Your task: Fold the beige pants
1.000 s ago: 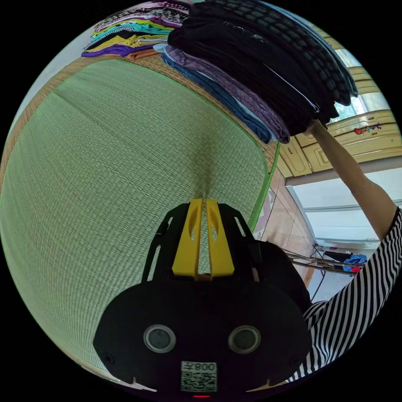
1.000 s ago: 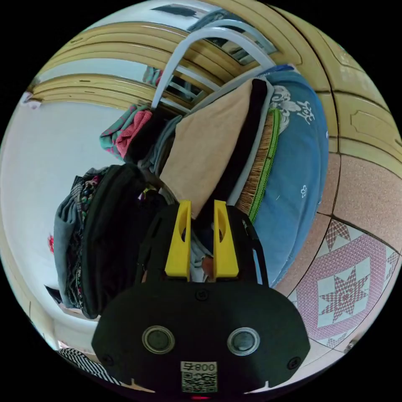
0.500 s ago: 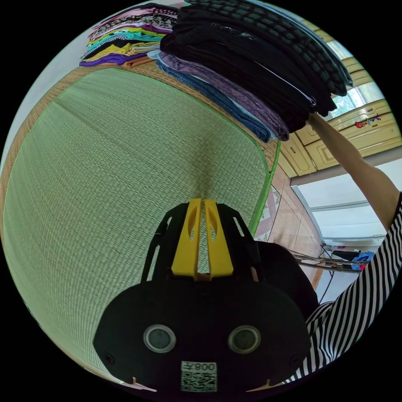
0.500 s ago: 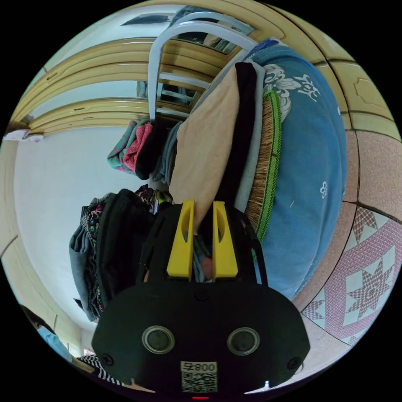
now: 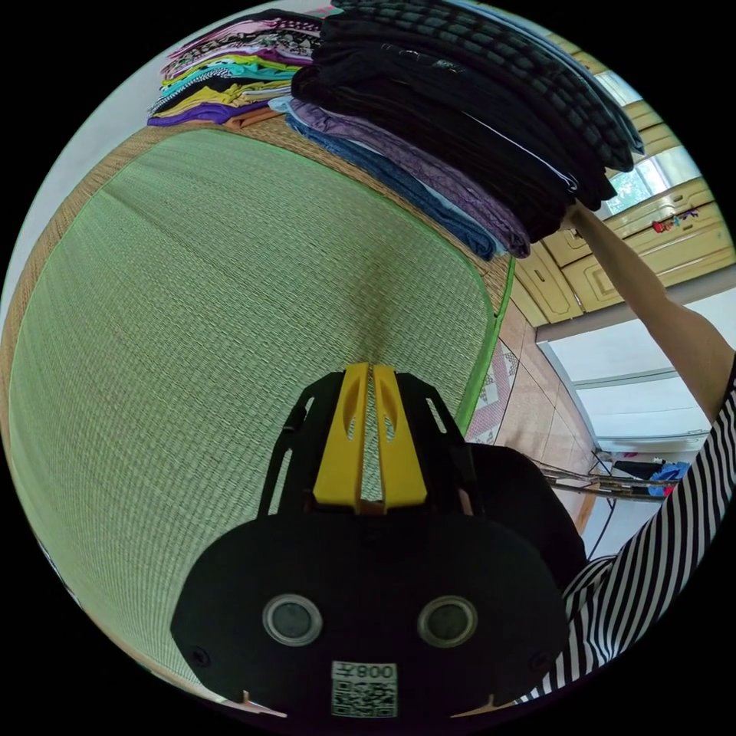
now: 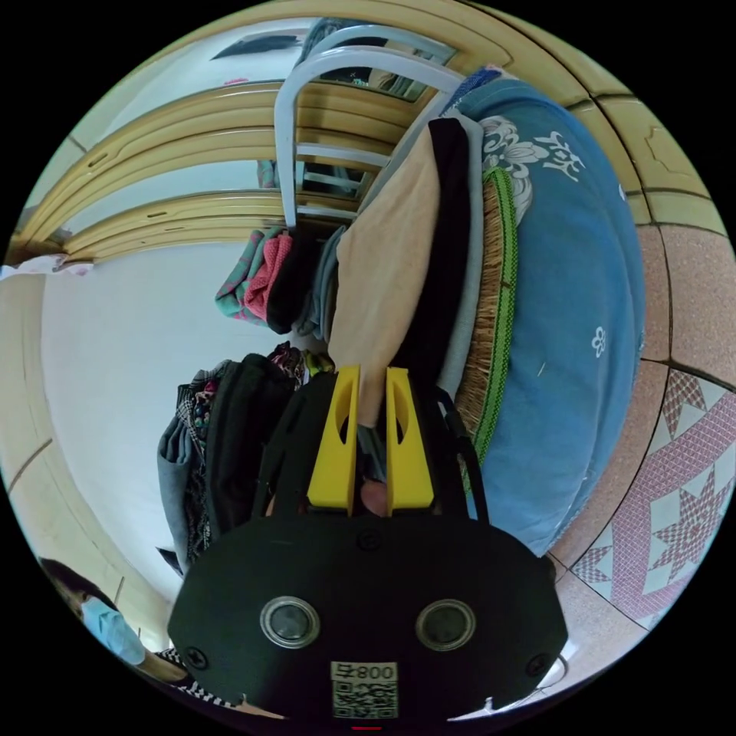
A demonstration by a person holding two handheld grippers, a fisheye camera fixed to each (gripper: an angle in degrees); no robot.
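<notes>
Since 1 s ago the right tool (image 6: 371, 376) has narrowed onto the beige pants (image 6: 381, 284), starting pickup; next, draw them onto the mat (image 5: 192, 322) beside the closed, empty left tool (image 5: 372, 372).

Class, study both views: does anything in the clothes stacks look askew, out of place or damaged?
Nothing looks damaged or spilled. One oddity: the beige pants are wedged within a stack on the woven mat, their corner poking out between the right gripper jaws. The left gripper hovers shut over bare mat.

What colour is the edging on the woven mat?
Bright green edging runs along the mat, clearest in the left gripper view.
</notes>
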